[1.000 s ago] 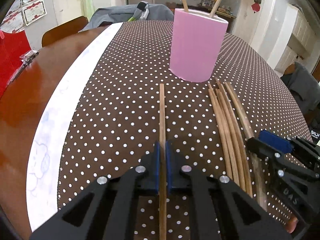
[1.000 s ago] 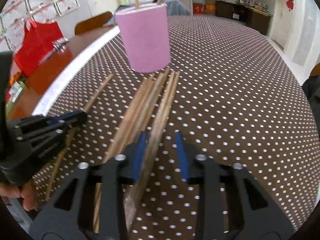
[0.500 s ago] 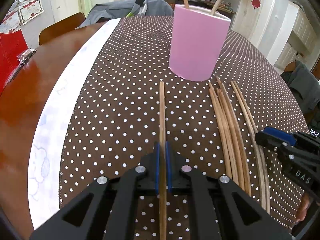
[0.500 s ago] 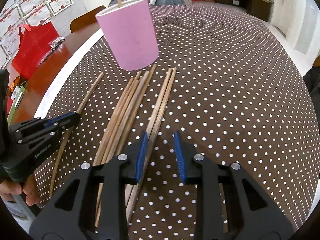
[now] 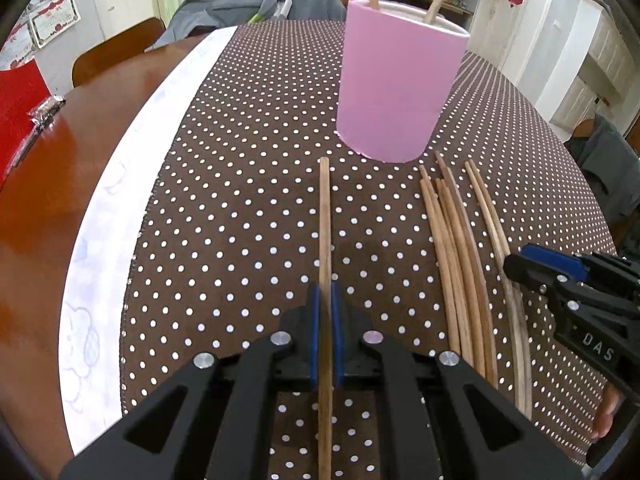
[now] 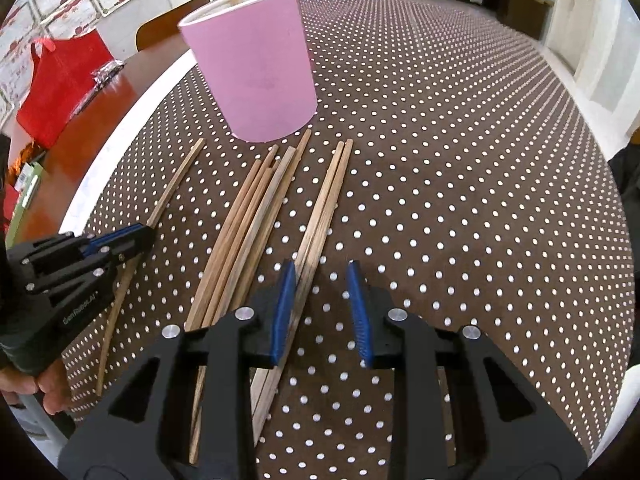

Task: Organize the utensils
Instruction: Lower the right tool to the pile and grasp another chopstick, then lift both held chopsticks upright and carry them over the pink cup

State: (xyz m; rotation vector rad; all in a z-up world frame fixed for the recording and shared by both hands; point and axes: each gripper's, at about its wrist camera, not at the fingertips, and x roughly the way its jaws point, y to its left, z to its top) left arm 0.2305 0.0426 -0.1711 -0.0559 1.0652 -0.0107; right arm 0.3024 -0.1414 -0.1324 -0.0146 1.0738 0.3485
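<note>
Left hand-held gripper [image 5: 325, 300]: closed on a single chopstick [image 5: 325, 216], which points toward the pink cup [image 5: 396, 84].
Right hand-held gripper [image 6: 320, 280]: jaws apart over a pair of chopsticks [image 6: 332, 184]; contact appears absent.
Loose bundle [image 6: 256, 208]: flat on the dotted counter [image 6: 460, 160], between the single chopstick and the pair.
Pink cup: upright, two sticks inside.

Brown cloth [image 5: 248, 184] with white dots, matt, lower centre; beside it at left, glossy polished wood table [image 5: 44, 184]. Chopsticks [image 6: 256, 216], centre, bare matt wood with visible grain. Pink cup [image 6: 256, 76], upper centre, smooth and matt. Right gripper [image 6: 322, 312], bottom: matt black plastic, ribbed blue pads [image 6: 358, 312], shiny metal screws.
</note>
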